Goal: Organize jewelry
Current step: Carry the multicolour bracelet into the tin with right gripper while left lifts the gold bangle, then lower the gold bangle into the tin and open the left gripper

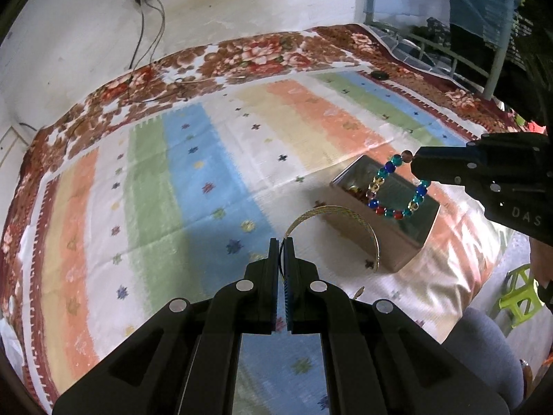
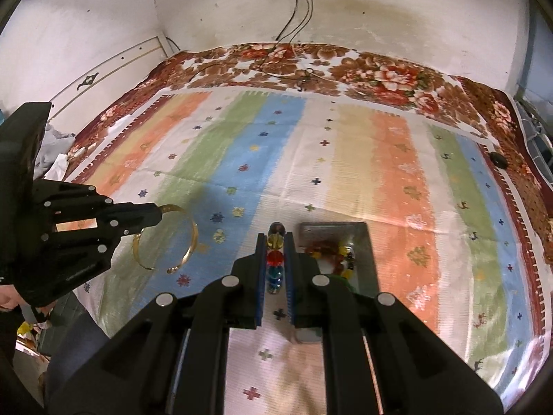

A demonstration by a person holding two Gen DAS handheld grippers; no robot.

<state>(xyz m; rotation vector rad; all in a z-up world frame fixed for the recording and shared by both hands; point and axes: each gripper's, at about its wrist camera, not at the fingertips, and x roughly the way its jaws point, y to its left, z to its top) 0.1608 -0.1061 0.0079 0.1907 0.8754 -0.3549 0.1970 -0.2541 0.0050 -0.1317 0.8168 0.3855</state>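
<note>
Where the left wrist view looks along its own fingers, the left hand-held gripper (image 1: 282, 242) is clamped on one end of a gold bangle (image 1: 359, 221), whose open arc curves up and to the right, passing in front of the near corner of a rectangular metal tray (image 1: 408, 249). The same view shows what the other cannot: the whole bead bracelet (image 1: 397, 190) hanging as a loop of blue, teal, red and yellow beads from the tip of the right hand-held gripper (image 1: 416, 164), above the tray.

In the right wrist view the bead bracelet (image 2: 275, 259) appears only edge-on, a column of beads pinched between the blue pads of the right hand-held gripper (image 2: 275, 242). This view looks down into the tray (image 2: 366, 259), just right of the fingers, where a small heap of red, yellow and dark pieces (image 2: 335, 256) lies. It also shows the bangle (image 2: 188, 238) from the side, held clear of the striped cloth (image 2: 397, 173) by the left hand-held gripper (image 2: 159, 215).

The striped cloth (image 1: 193, 180) lies over a floral blanket (image 1: 262, 55) on the bed.
</note>
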